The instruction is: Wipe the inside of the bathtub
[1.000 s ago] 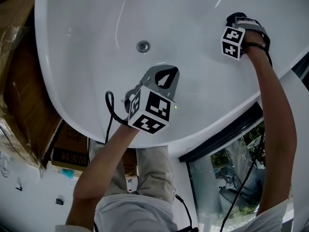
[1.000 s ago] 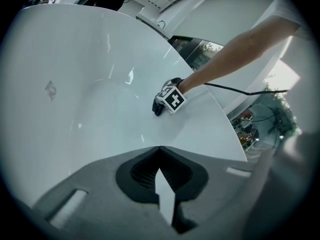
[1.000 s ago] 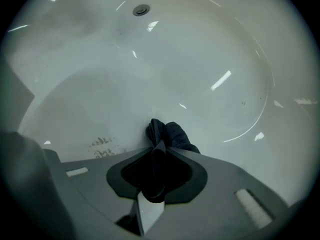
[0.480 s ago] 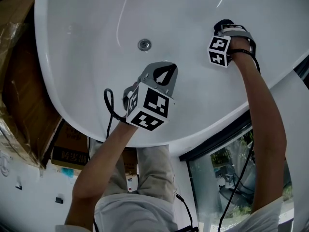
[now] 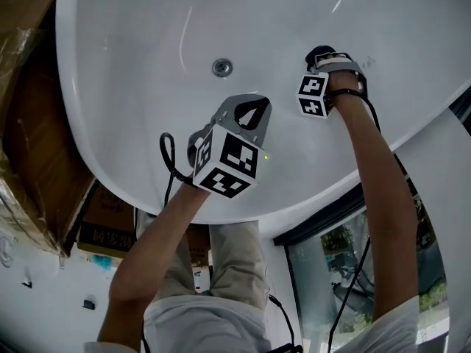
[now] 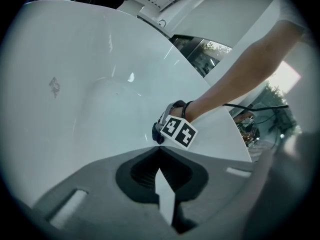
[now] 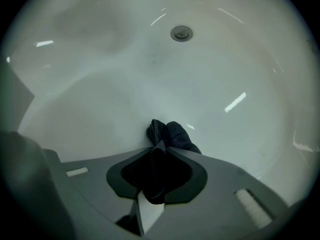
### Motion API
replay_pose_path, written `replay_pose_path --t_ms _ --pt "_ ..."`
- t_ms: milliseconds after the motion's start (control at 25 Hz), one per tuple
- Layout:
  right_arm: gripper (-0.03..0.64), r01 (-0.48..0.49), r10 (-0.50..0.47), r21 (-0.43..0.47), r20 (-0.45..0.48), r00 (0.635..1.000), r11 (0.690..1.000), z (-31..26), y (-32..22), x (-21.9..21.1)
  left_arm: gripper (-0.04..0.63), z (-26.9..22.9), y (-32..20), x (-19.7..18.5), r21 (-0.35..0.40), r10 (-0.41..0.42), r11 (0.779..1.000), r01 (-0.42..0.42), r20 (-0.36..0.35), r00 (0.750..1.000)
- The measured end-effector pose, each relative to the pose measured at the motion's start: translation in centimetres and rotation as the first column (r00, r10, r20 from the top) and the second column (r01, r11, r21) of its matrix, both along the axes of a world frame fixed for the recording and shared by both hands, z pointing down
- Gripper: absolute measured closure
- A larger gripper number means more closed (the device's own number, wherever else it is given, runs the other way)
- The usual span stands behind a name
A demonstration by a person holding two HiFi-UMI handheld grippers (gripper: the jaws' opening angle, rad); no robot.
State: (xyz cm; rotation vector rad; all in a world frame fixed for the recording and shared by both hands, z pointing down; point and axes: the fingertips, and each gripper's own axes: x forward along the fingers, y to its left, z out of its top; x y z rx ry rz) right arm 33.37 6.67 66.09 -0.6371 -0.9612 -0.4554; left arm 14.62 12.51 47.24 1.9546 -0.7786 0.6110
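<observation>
The wiping step is in hand: the right gripper (image 7: 159, 146) is clamped on a dark cloth (image 7: 172, 134), which touches the inner wall of the bathtub (image 5: 132, 109) just ahead of it. The left gripper (image 6: 159, 151) has its jaws together on nothing. The next move, I think, calls for dragging the cloth forward toward the drain (image 7: 181, 33) with even pressure.

Brown box (image 5: 103, 225) low left. Plastic-wrapped cardboard (image 5: 26, 145) above it, along left edge. Window (image 5: 346, 259) lower right, dark frame (image 5: 331, 208).

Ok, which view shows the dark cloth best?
The right gripper view: the cloth is pinched in the right tool, bunched against the bathtub wall. The head view shows only a dark tip; the left gripper view, a sliver beside that tool.
</observation>
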Motion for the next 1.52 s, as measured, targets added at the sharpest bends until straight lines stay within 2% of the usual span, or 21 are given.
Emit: replay_pose_path --t_ms 240,680,920,1080,1200,1520 --pt "0.554 0.005 -0.004 -0.049 0.018 1.000 0.999 0.7 4.5 -1.3 0.597 0.1 0.6 -1.0 -0.009 -0.002 1.000 0.002 0.008 1.000" --pt "0.554 -0.037 0.051 -0.201 0.067 0.996 0.979 0.7 12.9 -3.1 0.597 -0.2 1.4 -2.1 -0.016 -0.011 1.000 0.011 0.008 1.000" --pt "0.554 -0.062 0.094 -0.321 0.085 0.992 0.945 -0.3 17.5 -4.0 0.597 -0.9 1.9 -2.4 -0.004 -0.008 1.000 0.008 0.007 1.000" --pt "0.554 -0.048 0.090 -0.371 0.097 0.991 0.927 -1.3 20.1 -4.6 0.597 -1.5 2.2 -2.8 0.002 -0.010 1.000 0.010 0.010 1.000" --pt "0.554 -0.083 0.137 -0.402 0.107 0.985 0.912 -2.3 21.9 -5.4 0.597 -2.0 2.6 -3.1 0.004 -0.014 1.000 0.014 0.010 1.000" --pt "0.555 -0.155 0.249 -0.521 0.116 0.961 0.839 -6.4 26.9 -8.0 0.597 -4.6 3.7 -3.7 0.003 0.013 1.000 -0.013 0.012 1.000"
